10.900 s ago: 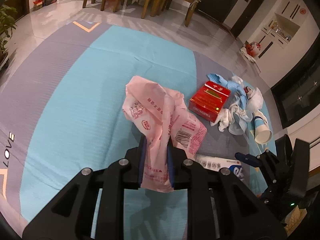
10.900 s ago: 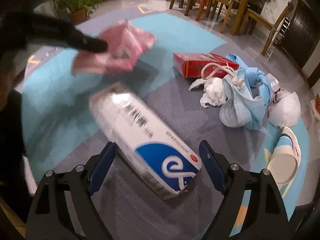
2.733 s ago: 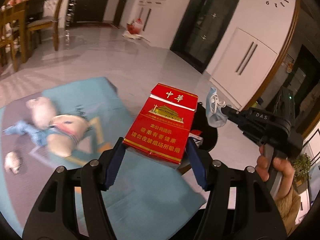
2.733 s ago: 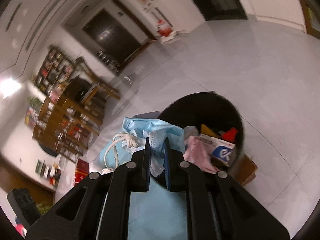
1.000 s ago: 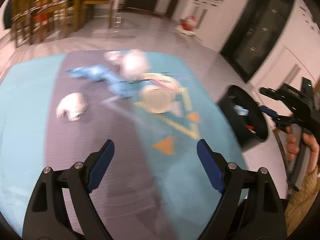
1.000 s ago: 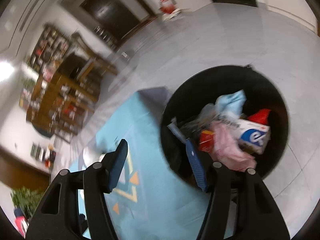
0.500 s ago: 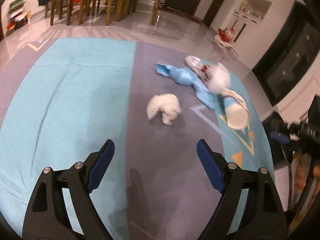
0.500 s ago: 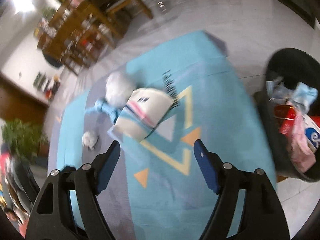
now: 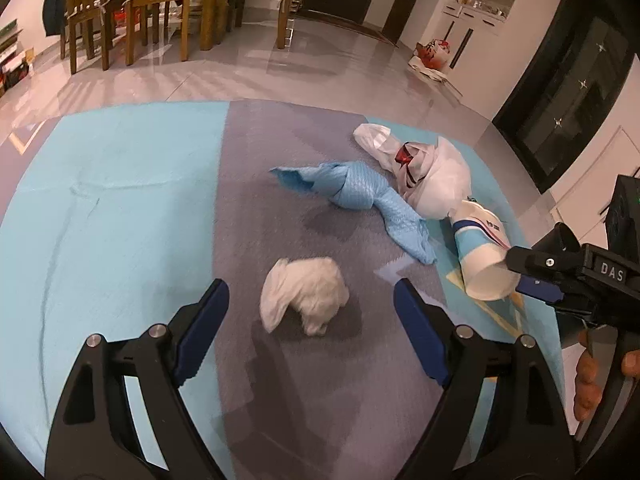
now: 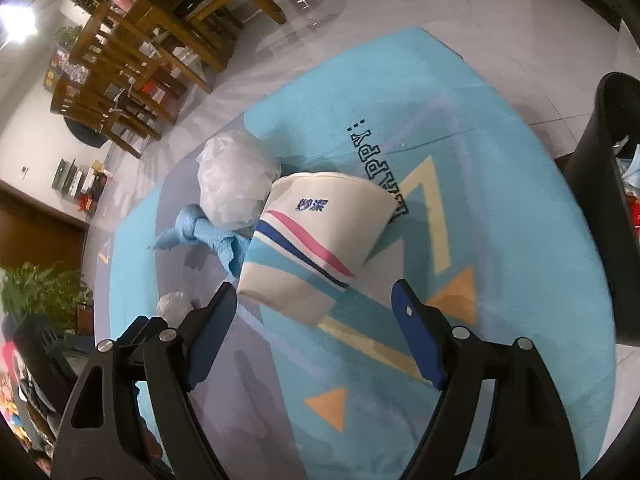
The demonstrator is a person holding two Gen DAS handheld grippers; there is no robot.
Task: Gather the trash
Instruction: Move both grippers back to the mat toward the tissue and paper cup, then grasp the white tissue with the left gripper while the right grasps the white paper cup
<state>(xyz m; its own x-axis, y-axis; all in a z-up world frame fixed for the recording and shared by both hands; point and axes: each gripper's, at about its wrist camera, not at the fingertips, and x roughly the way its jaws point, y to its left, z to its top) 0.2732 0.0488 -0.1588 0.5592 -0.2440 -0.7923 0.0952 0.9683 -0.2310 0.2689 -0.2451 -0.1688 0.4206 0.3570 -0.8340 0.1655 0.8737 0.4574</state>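
My left gripper (image 9: 308, 328) is open and empty, just short of a crumpled white tissue wad (image 9: 305, 295) on the rug. Beyond it lie a blue cloth (image 9: 360, 196), a white plastic bag (image 9: 432, 180) and a paper cup (image 9: 482, 256) on its side. My right gripper (image 10: 316, 320) is open and empty, with the striped paper cup (image 10: 316, 240) lying just ahead of its jaws. The right gripper (image 9: 532, 276) also shows beside the cup in the left wrist view. The black trash bin (image 10: 608, 208) with trash inside stands at the right edge.
The trash lies on a blue and grey rug (image 9: 120, 208) on a tiled floor. Wooden chairs and a table (image 9: 160, 4) stand at the back. A potted plant (image 10: 36, 292) is at the left of the right wrist view.
Both grippers have moved closer to the trash on the rug. The left one now frames the tissue wad, the right one the paper cup. Both stay open.
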